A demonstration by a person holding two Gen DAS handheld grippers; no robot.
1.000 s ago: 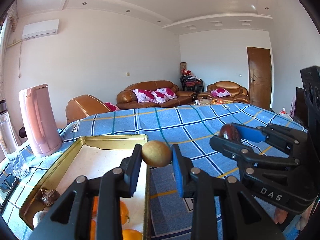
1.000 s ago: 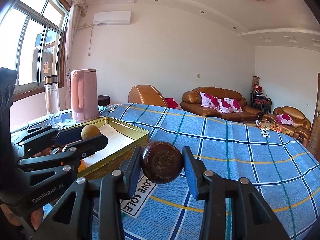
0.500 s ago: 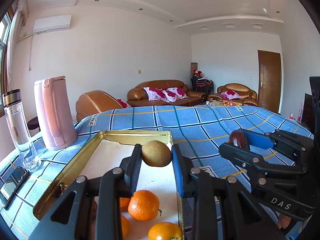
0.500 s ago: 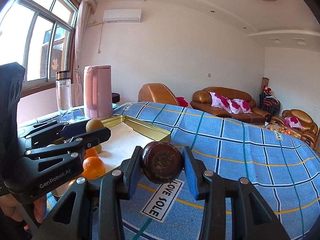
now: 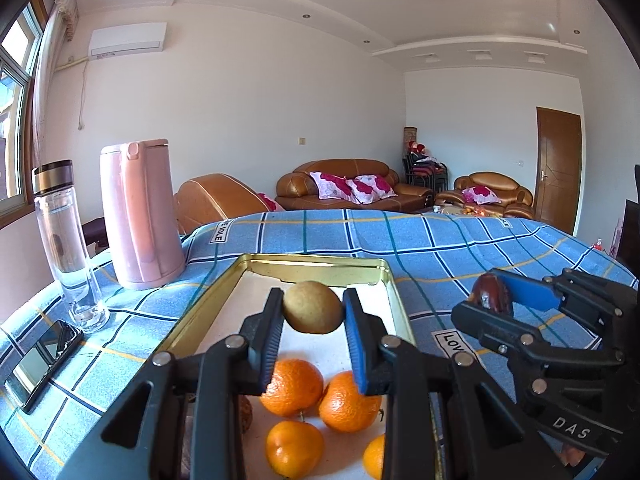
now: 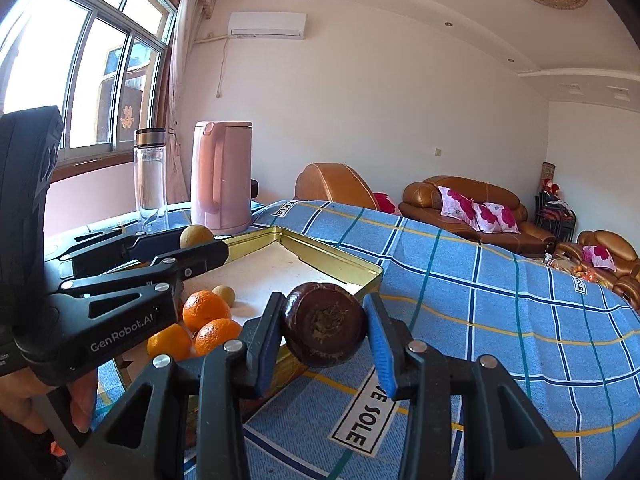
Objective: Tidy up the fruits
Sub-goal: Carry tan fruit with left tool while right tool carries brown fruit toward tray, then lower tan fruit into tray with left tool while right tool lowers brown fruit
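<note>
**Two grippers, each holding a fruit at a gold tray**

Nearest, the left gripper (image 5: pixel 313 316) is clamped on a yellow-brown, egg-shaped fruit (image 5: pixel 313 307), held above the tray (image 5: pixel 312 267). Seen from the right wrist, its side reads "GenRobot.AI", and a hand (image 6: pixel 24 404) grips it from below. The right gripper (image 6: pixel 324 330) is clenched on a dark maroon, round fruit (image 6: pixel 324 330) with a rough, dry patch at its centre; it hangs over the cloth (image 5: pixel 440 240) just beside the tray's right rim. From the left wrist, this gripper bears the letters "DAS".

Below the left gripper, oranges (image 5: pixel 292 386) lie together on the tray's white floor, glossy and bright; the black jaws partly hide them. A small yellowish fruit (image 6: pixel 223 295) lies just behind them.

The cloth is blue with a checked pattern and white labels; one reads "SOLE" with the letters "VE" before it (image 6: pixel 362 412).

Left of the tray, a phone (image 5: pixel 42 362) lies flat near the table edge. Behind it stand a clear bottle (image 5: pixel 66 240) with a dark cap and a pink kettle (image 5: pixel 138 212). Far off stand brown sofas (image 5: pixel 352 186) with floral cushions, and a wooden door (image 5: pixel 558 168).
</note>
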